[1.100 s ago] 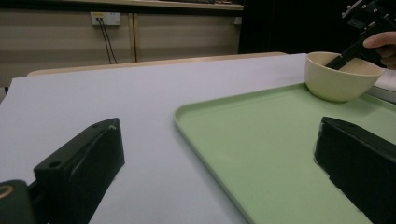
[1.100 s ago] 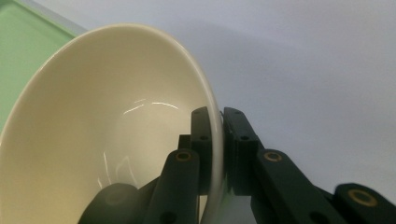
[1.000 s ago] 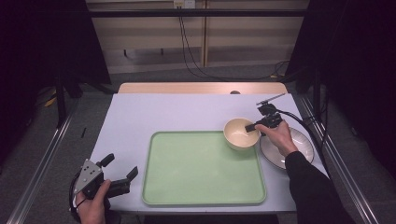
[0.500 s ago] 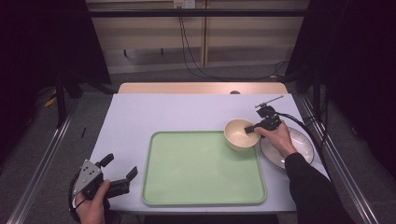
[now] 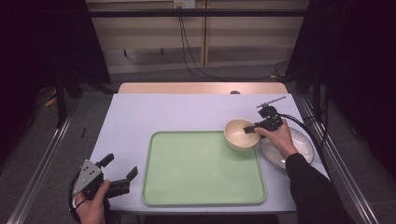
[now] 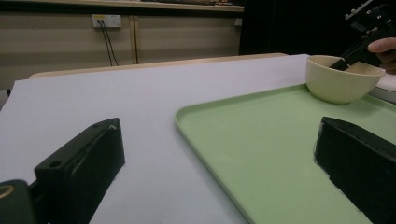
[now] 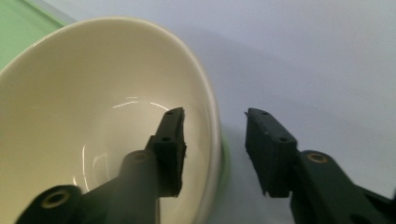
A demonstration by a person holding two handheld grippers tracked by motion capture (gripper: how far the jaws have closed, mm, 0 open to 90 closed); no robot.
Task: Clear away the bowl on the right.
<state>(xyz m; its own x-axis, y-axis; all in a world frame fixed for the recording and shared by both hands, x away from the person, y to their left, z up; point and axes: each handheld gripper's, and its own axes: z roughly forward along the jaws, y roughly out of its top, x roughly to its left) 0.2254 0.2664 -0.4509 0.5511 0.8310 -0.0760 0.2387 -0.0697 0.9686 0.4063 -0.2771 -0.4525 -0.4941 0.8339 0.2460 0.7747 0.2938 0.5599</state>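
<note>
A cream bowl (image 5: pixel 240 135) stands on the far right corner of the green tray (image 5: pixel 205 168). My right gripper (image 5: pixel 247 129) reaches over its right rim. In the right gripper view the gripper (image 7: pixel 215 113) has one jaw inside the bowl (image 7: pixel 93 116) and one outside. Its jaws have just been opening, and the rim stands between them with a gap on each side. My left gripper (image 5: pixel 120 164) rests open at the table's front left corner, left of the tray. In its own view the left gripper (image 6: pixel 219 135) holds nothing, and the bowl (image 6: pixel 338 86) shows far off.
A flat round plate (image 5: pixel 299 144) lies on the table just right of the tray, under my right hand. The white tabletop (image 5: pixel 177 112) stretches behind and to the left of the tray. Cables trail from the right gripper off the right edge.
The right gripper's jaws have parted and let go of the bowl's rim. The bowl stays where it was, and neither hand has shifted.
</note>
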